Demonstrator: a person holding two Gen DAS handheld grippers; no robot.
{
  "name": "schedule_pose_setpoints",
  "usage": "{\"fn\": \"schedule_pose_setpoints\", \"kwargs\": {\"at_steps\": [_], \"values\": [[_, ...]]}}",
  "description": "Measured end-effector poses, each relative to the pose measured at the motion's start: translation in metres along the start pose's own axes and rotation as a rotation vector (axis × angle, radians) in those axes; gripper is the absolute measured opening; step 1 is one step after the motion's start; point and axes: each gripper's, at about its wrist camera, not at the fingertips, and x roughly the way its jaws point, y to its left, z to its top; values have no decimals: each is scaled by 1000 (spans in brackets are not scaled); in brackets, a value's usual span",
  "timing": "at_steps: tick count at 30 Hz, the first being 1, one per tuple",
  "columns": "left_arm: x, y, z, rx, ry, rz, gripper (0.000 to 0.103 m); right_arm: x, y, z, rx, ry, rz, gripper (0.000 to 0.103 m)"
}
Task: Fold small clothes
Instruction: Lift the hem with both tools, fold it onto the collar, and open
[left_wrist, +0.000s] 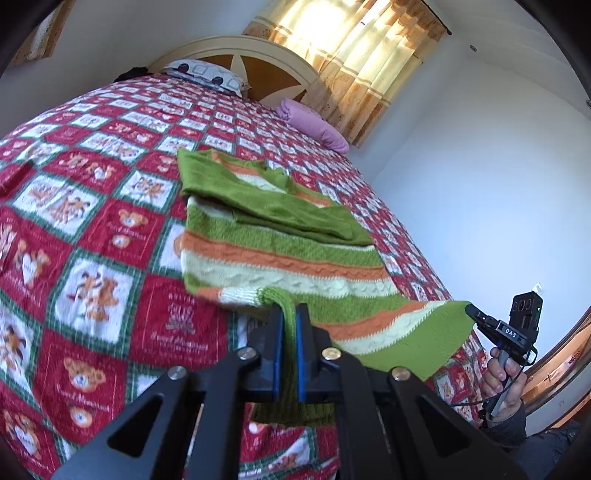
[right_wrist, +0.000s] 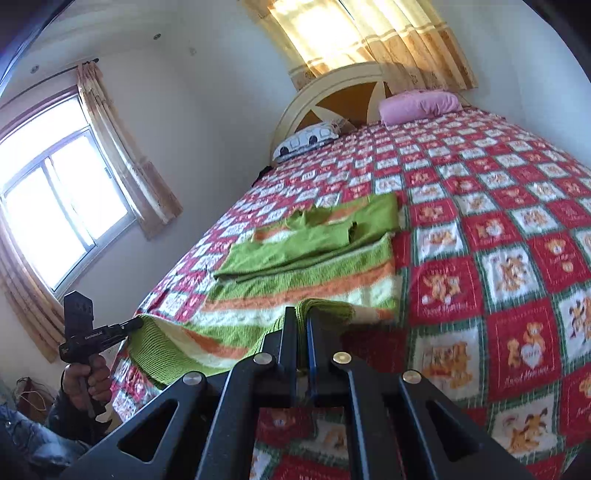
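Pinching the green hem of the striped sweater (left_wrist: 280, 254), the left gripper (left_wrist: 290, 314) has its blue pads pressed on the knit. The right gripper (right_wrist: 302, 317) is clamped on the hem's other corner. Between them the lower edge hangs lifted off the checked bedspread (left_wrist: 92, 229), while the upper part lies flat with green sleeves folded across, well short of the pink pillow (left_wrist: 314, 125).

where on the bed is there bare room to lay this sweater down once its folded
Bare quilt lies wide beside the sweater, and more runs between its far end and the patterned pillow and pink pillow. It is tight at the near edge, where the left hand-held gripper and right hand-held gripper each pinch the hem.
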Motion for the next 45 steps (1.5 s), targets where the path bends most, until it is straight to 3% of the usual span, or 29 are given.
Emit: {"fn": "schedule_pose_setpoints", "kwargs": {"at_steps": [6,12,22,34,39,41,43,44,45], "values": [[-3,-9,34,43,-71,5,6,6,10,37,-33,-69,-4,3],[6,-12,74,116,-130,105,5,26,14,78,-65,-111,-20,3],[45,18,129,21,-161,66,5,81,10,136,-93,-114,-61,3],[111,55,195,-25,-140,140,5,182,-27,182,-58,-23,-153,3],[158,73,206,-21,-66,198,5,245,-59,184,-24,73,-222,3],[181,83,207,-9,-35,254,8,283,-80,178,1,173,-244,4],[198,91,205,29,-27,358,9,307,-94,169,-11,238,-322,9],[201,94,205,37,-22,397,13,312,-97,166,-28,244,-346,20],[202,99,204,33,-14,421,17,312,-97,162,-54,230,-358,42]]}}
